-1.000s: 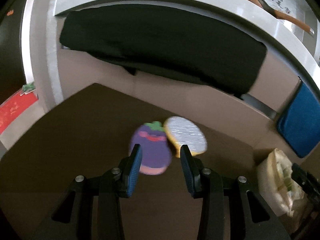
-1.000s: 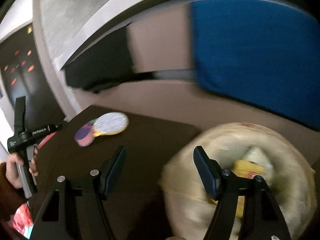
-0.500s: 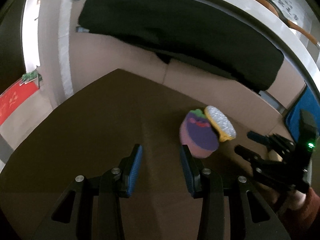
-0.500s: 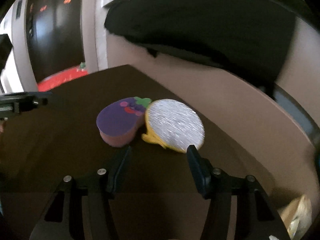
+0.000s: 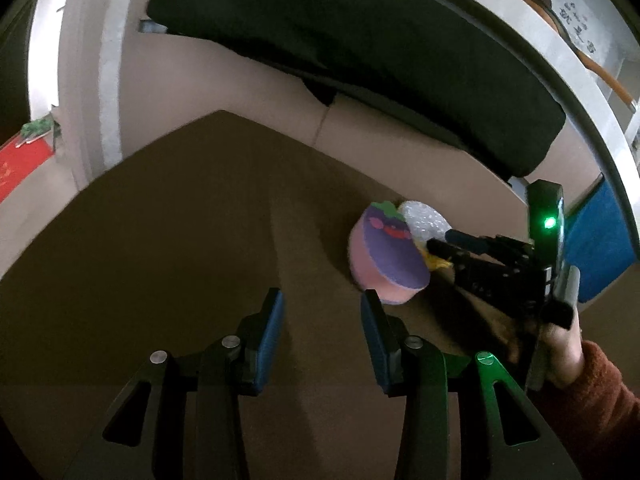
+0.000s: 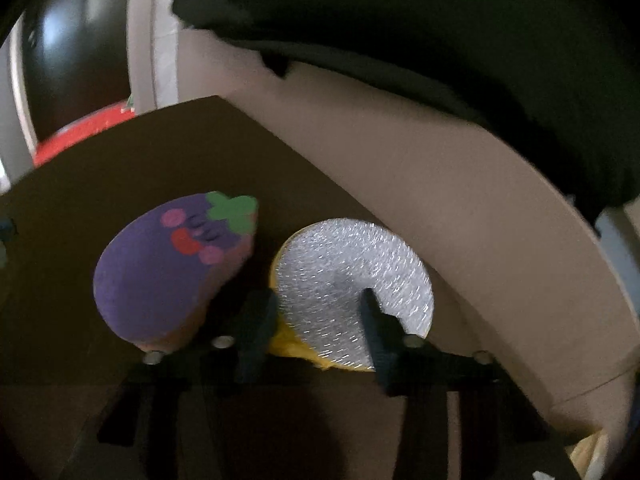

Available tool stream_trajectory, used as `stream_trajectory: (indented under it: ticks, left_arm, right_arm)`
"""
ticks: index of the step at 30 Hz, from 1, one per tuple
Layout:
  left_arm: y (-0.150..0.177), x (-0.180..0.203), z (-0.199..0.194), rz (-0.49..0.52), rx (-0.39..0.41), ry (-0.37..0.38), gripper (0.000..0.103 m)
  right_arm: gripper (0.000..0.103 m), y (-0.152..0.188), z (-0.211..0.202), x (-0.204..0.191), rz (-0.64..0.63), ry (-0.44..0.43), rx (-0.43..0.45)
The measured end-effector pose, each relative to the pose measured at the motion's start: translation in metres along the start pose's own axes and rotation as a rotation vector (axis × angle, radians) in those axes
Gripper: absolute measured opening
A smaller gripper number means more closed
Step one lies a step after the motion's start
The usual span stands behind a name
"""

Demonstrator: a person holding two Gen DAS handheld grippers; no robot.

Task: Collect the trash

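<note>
So there were two sponges on the dark brown table (image 5: 168, 248), right next to each other near its far corner. One was an eggplant-shaped sponge (image 6: 168, 264), purple top with a little face and a green stem, pink underneath. The other was a round yellow sponge (image 6: 352, 280) with a sparkly silver scrubby face, sitting just to the right of the eggplant one and touching or nearly touching it.

The right gripper (image 6: 316, 312) was down at the silver-topped sponge. Its jaws had just been closing, with that sponge between them: one finger sat at the sponge's left edge, in the gap beside the eggplant, and the other finger lay over the silver face. The view was blurry, so I couldn't tell if the pads were actually squeezing it. From the left camera you could see the same gripper (image 5: 440, 242) coming in from the right, green light glowing on its body, a hand (image 5: 560, 344) in a rust-red sleeve (image 5: 600, 396) holding it.

The left gripper (image 5: 322, 320) hung over bare table, jaws about half apart with nothing between them, the eggplant sponge (image 5: 388, 256) just past its right finger.

Behind the table ran a tan couch (image 5: 400, 136) with a black cloth (image 5: 360, 28) draped along it, plus a blue cushion (image 5: 600, 248) off to the right.
</note>
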State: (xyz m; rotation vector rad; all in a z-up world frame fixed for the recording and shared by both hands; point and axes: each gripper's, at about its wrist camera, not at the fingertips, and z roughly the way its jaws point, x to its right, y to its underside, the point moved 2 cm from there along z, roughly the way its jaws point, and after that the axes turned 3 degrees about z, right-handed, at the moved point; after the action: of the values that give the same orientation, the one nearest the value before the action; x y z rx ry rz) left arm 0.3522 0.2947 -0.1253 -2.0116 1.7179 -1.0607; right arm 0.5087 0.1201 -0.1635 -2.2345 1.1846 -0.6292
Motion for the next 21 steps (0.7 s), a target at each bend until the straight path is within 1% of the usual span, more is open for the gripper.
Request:
stream_trajectory:
  ticks: [1, 3, 6, 9, 11, 12, 13, 14, 15, 18, 19, 21]
  left_arm:
    - [-0.002, 0.002, 0.004, -0.008, -0.009, 0.008, 0.041]
    - [-0.005, 0.007, 0.01, -0.024, -0.01, 0.018, 0.042]
    - [-0.011, 0.02, 0.022, 0.007, 0.008, 0.013, 0.042]
    - [-0.019, 0.03, 0.041, 0.029, -0.002, 0.01, 0.043]
    - [-0.03, 0.036, 0.061, 0.033, -0.02, 0.007, 0.049]
    - [-0.033, 0.038, 0.066, 0.033, -0.019, -0.003, 0.05]
    - [-0.037, 0.041, 0.074, 0.035, -0.014, -0.03, 0.052]
    - [-0.042, 0.044, 0.082, 0.034, -0.011, -0.063, 0.053]
    - [-0.043, 0.044, 0.085, 0.03, -0.013, -0.075, 0.053]
    - [-0.048, 0.046, 0.103, -0.006, -0.048, -0.089, 0.058]
    - [-0.048, 0.046, 0.107, -0.022, -0.045, -0.084, 0.062]
    - [-0.048, 0.048, 0.11, -0.03, -0.046, -0.089, 0.065]
  right_arm:
    - [0.023, 0.001, -0.003, 0.009, 0.033, -0.027, 0.0]
    - [0.013, 0.005, -0.012, 0.023, 0.078, -0.051, 0.011]
    - [0.012, 0.014, -0.026, 0.042, 0.123, -0.058, 0.027]
    - [0.012, 0.024, -0.037, 0.057, 0.191, -0.089, 0.033]
    - [0.015, 0.034, -0.047, 0.067, 0.243, -0.107, 0.056]
    - [0.02, 0.039, -0.051, 0.072, 0.267, -0.106, 0.066]
    - [0.032, 0.042, -0.054, 0.075, 0.283, -0.105, 0.072]
    - [0.038, 0.046, -0.057, 0.079, 0.304, -0.11, 0.082]
    - [0.045, 0.049, -0.059, 0.082, 0.325, -0.119, 0.093]
    - [0.046, 0.055, -0.055, 0.09, 0.369, -0.145, 0.098]
    - [0.046, 0.059, -0.056, 0.092, 0.378, -0.152, 0.097]
    - [0.046, 0.067, -0.057, 0.095, 0.385, -0.156, 0.095]
